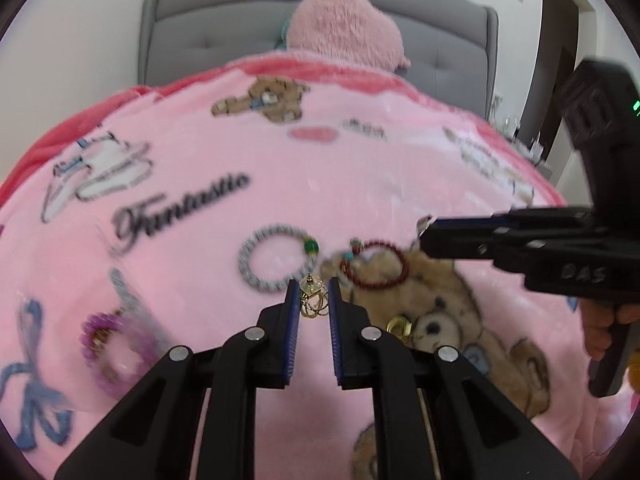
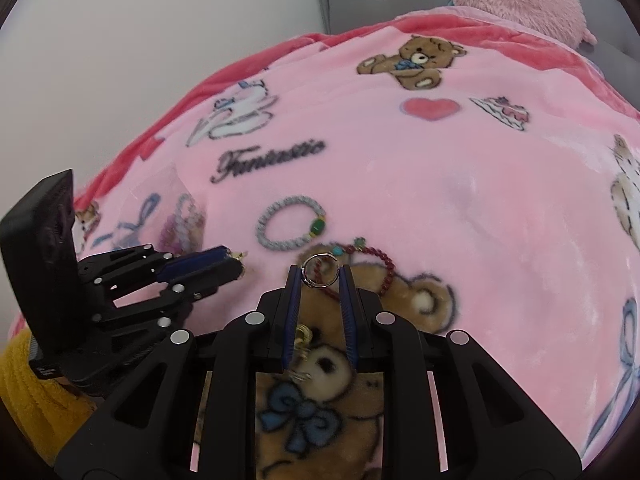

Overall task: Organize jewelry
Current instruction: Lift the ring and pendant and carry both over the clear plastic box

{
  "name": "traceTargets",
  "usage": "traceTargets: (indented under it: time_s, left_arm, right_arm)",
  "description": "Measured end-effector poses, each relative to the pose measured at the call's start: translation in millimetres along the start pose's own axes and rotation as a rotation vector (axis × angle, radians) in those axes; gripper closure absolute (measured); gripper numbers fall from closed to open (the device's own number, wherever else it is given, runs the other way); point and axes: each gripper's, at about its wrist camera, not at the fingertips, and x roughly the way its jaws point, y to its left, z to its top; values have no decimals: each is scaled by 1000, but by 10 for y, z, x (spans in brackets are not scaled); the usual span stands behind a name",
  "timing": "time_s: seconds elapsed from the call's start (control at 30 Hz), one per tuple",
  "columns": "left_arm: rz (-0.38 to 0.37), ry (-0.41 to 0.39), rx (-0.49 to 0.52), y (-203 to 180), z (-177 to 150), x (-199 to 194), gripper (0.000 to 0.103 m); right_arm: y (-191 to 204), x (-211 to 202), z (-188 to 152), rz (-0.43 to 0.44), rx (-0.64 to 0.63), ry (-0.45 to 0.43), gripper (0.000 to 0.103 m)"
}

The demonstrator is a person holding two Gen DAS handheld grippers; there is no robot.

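On a bed under a pink fleece blanket (image 2: 460, 208), the left gripper (image 1: 314, 300) pinches a gold earring (image 1: 314, 300) and the right gripper (image 2: 320, 276) a silver ring (image 2: 320, 270), both near the bracelets; slight grips risk drops into pile

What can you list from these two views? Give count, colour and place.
headboard: one, grey, at back
pillow: one, pink, against headboard
blanket: one, pink, under jewelry
grey bracelet: one, grey, on blanket
red bracelet: one, red, right of grey bracelet
purple bracelet: one, purple, far left
gold ring: one, gold, on blanket
earring: one, gold, in left gripper
silver ring: one, silver, in right gripper
sleeve: one, yellow, behind left gripper
grippers: two, black, each shut
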Motion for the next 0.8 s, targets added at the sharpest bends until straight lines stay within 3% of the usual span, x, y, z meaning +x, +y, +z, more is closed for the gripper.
traceTargets:
  time_s: [0.1, 0.23, 0.4, 0.63, 0.8]
  left_arm:
    - [9, -62, -32, 96, 61, -230, 89]
    - [46, -118, -40, 232, 148, -506, 89]
    - [94, -188, -91, 490, 193, -826, 89]
    - [150, -186, -181, 850, 25, -936, 89]
    - [150, -173, -252, 1101, -90, -903, 89]
  right_arm:
    - [81, -48, 68, 30, 7, -27, 84]
    - [190, -58, 175, 131, 58, -50, 84]
    - [518, 32, 323, 188, 1, -62, 84]
    - [1083, 307, 439, 276, -93, -10, 84]
    - [1381, 448, 414, 255, -185, 8, 84]
